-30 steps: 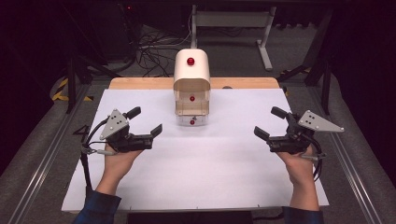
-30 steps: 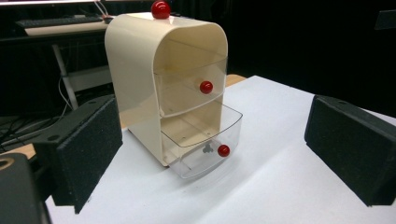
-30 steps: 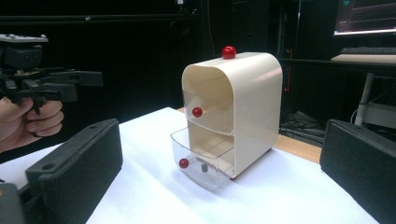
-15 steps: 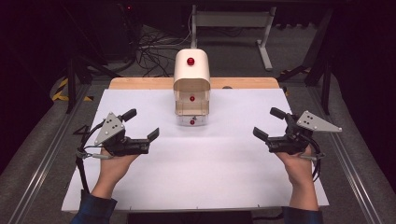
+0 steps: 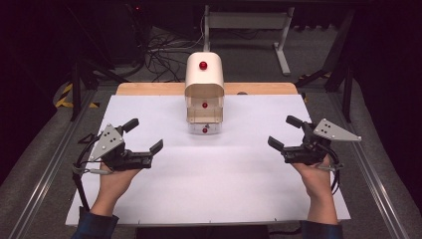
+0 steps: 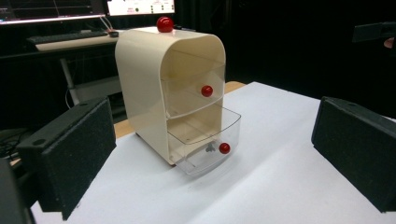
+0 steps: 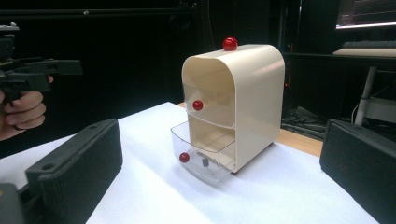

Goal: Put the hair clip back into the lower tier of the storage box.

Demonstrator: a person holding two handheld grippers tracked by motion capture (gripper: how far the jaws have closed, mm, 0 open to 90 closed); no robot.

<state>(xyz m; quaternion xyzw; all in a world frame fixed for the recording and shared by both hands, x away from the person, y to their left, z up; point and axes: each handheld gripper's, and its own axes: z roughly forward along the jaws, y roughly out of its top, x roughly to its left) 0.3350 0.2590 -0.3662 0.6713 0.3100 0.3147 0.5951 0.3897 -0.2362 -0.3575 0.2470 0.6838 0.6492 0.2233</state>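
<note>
**Facing the drawer unit from both sides**

Holding left gripper (image 5: 142, 141) and right gripper (image 5: 288, 133) spread wide, nothing between the jaws. Cream drawer unit (image 5: 204, 94) at 12 o'clock, roughly equidistant from both; lower drawer (image 6: 205, 140) pulled partway out toward 6, small dark item inside. White sheet (image 5: 214, 189) bare; dark room, cables behind.

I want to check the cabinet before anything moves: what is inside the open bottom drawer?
Inside the clear bottom drawer, which is pulled partly out, lies one small dark object just behind the red knob. What it is cannot be told. The drawer's back part is hidden inside the cream cabinet.
</note>
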